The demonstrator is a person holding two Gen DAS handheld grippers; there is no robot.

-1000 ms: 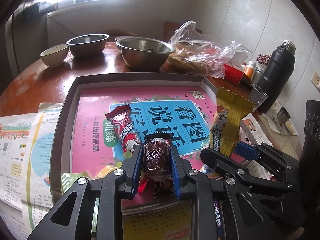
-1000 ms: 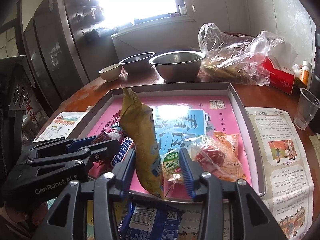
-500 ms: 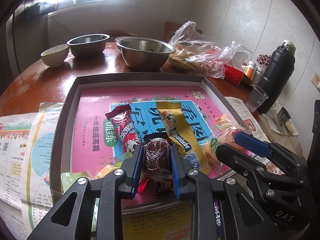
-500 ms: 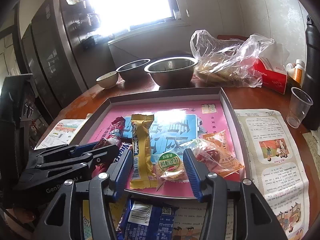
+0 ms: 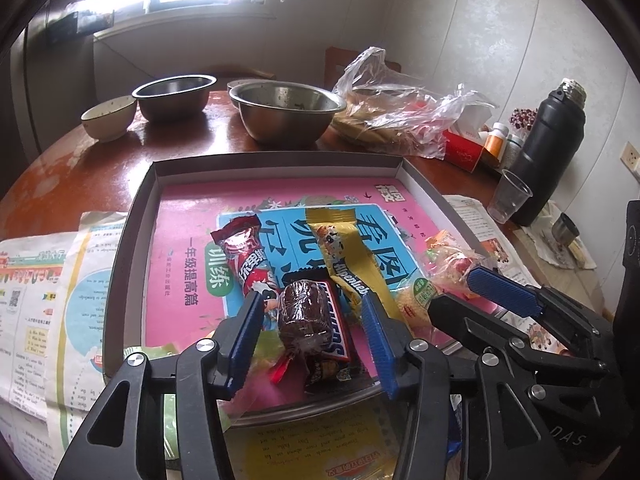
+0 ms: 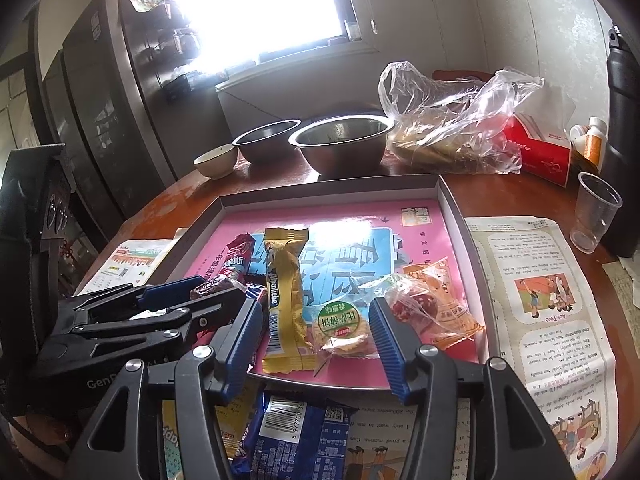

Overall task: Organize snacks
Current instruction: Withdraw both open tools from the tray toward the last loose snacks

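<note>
The left gripper [image 5: 312,340] pointed downward at lower centre, its jaws just opened, the brown candy [image 5: 306,314] lying loose between them in the tray [image 5: 136,240]. The right gripper [image 6: 316,340] stood open over the yellow bar [image 6: 286,296].

Bright window [image 6: 260,4], white walls, wood table [image 5: 80,168].

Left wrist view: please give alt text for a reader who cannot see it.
The left gripper, jaws just opened, brackets a brown clear-wrapped cake lying on a Snickers bar in a grey tray lined pink. A yellow Alpenliebe packet lies beside it; the right gripper stands open, empty.
</note>
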